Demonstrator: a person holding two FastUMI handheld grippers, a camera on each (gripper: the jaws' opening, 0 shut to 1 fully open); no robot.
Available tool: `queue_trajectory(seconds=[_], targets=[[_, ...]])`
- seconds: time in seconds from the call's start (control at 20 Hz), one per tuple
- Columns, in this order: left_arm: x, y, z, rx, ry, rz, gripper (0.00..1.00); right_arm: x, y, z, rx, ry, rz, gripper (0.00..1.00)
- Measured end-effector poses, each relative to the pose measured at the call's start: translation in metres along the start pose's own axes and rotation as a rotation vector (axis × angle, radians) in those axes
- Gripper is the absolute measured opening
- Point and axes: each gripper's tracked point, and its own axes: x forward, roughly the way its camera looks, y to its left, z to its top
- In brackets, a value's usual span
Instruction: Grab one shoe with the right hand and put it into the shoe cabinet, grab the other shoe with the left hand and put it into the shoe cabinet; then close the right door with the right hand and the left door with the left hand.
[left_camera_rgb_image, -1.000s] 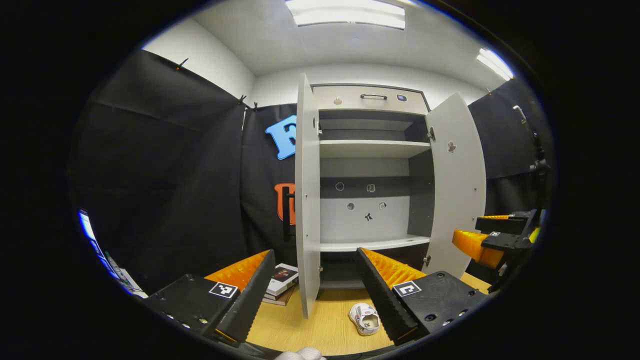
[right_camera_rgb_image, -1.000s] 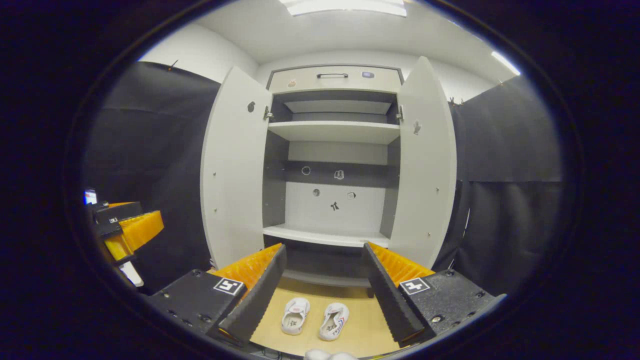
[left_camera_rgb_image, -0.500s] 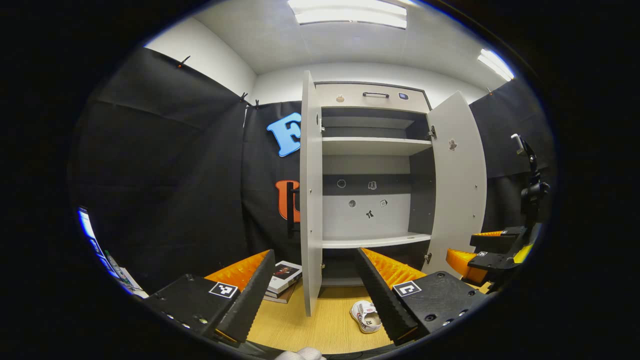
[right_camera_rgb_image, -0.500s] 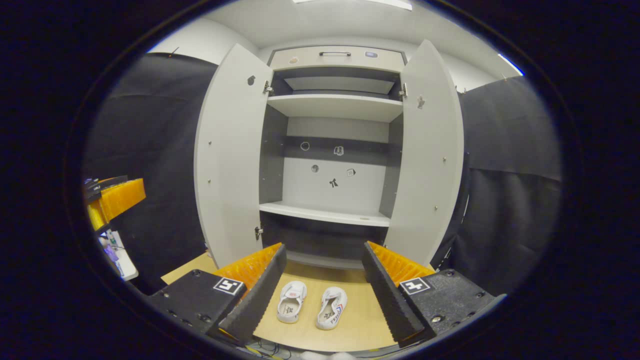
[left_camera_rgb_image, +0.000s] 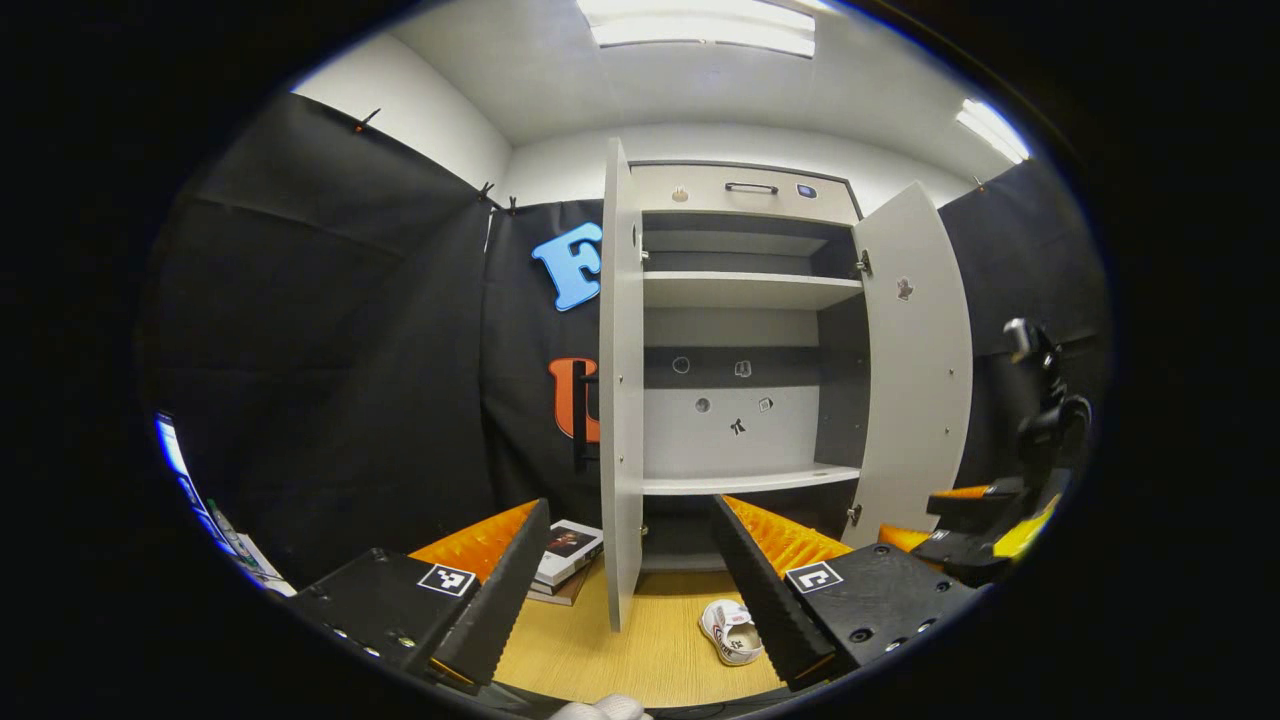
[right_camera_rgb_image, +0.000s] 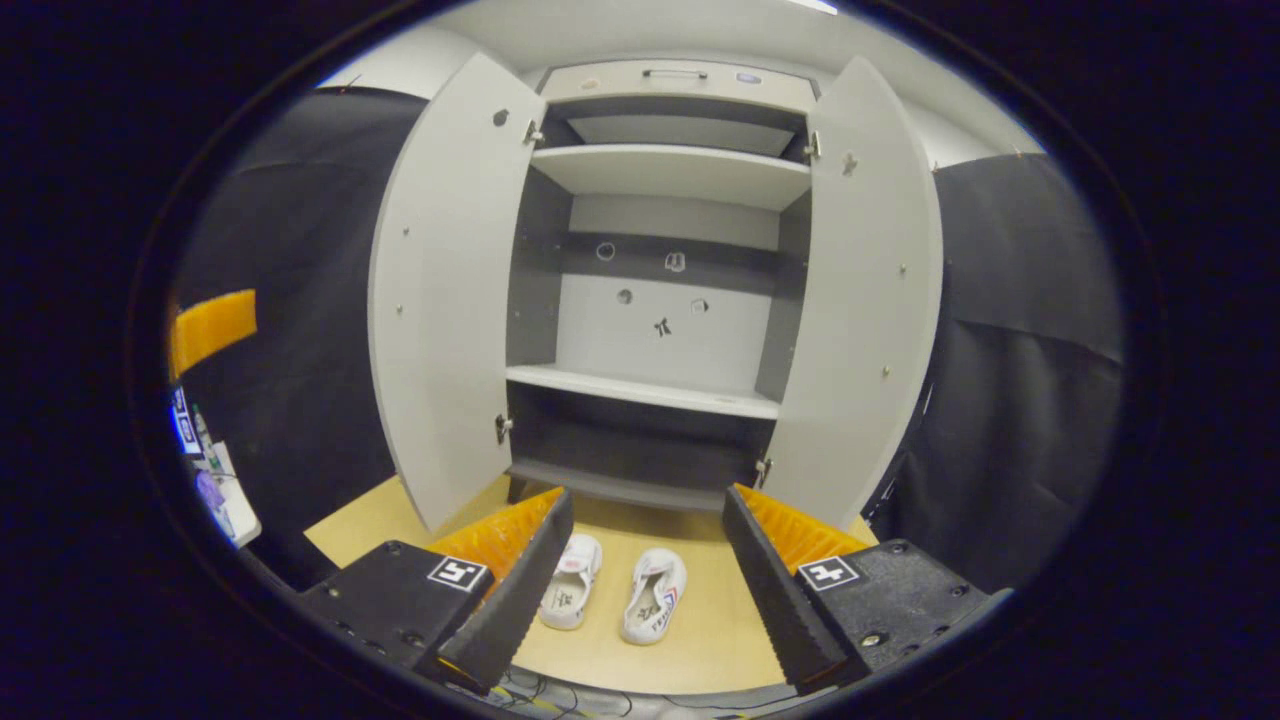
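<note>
right claw (right_camera_rgb_image: 645, 565): jaws wide apart, gripping nothing; we read it as hanging above and short of the shoes, no contact.
left claw (left_camera_rgb_image: 625, 570): also spread wide, empty; sits off to the cabinet's left, facing the left door's edge.
right claw, far view: shows at the right rim of the left gripper view (left_camera_rgb_image: 975, 535), low beside the cabinet's right door.
shoes: pair on the wooden floor just in front of the cabinet, side by side, toes toward the cabinet; left shoe (right_camera_rgb_image: 570, 594) partly behind the right claw's left finger, right shoe (right_camera_rgb_image: 655, 608) in the open gap between the fingers.
cabinet (right_camera_rgb_image: 660, 300): both doors swung open; left door (right_camera_rgb_image: 440, 300), right door (right_camera_rgb_image: 860, 300); shelves bare as far as we see.
lower shelf (right_camera_rgb_image: 640, 390): nearest free landing spot we see; dark bay under it is open too.
progress: we judge nothing done yet; no shoe grabbed, none inside, both doors still to close.
next: we'd expect the right claw to drop onto one shoe.
room: open floor around the shoes; door edges flank the opening on both sides, so we'd go straight in between them.
clutter: books (left_camera_rgb_image: 565, 555) on the floor left of the cabinet's left door, apart from the shoes.
</note>
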Motion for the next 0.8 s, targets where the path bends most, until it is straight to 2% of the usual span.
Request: queue_trajectory(seconds=[0.2,0.3,0.4,0.45,0.7,0.75,0.8], targets=[[-0.003,0.001,-0.002,-0.006,0.010,0.012,0.96,0.047,0.003,-0.083,0.026,0.191,0.010,0.94],[-0.005,0.000,-0.003,-0.008,0.015,0.012,0.96,0.073,0.009,-0.125,0.044,0.270,0.016,0.89],[-0.006,0.003,-0.003,0.001,0.020,0.021,0.96,0.101,0.016,-0.162,0.076,0.338,0.019,0.81],[-0.006,0.004,-0.003,0.005,0.021,0.025,0.96,0.112,0.017,-0.179,0.089,0.366,0.013,0.71],[-0.008,0.009,-0.004,0.018,0.032,0.054,0.96,0.177,0.011,-0.228,0.131,0.458,-0.026,0.61],[-0.008,0.011,-0.004,0.024,0.034,0.065,0.96,0.188,0.011,-0.233,0.135,0.468,-0.030,0.53],[-0.009,0.013,-0.004,0.029,0.037,0.075,0.96,0.199,0.011,-0.237,0.140,0.476,-0.031,0.55]])
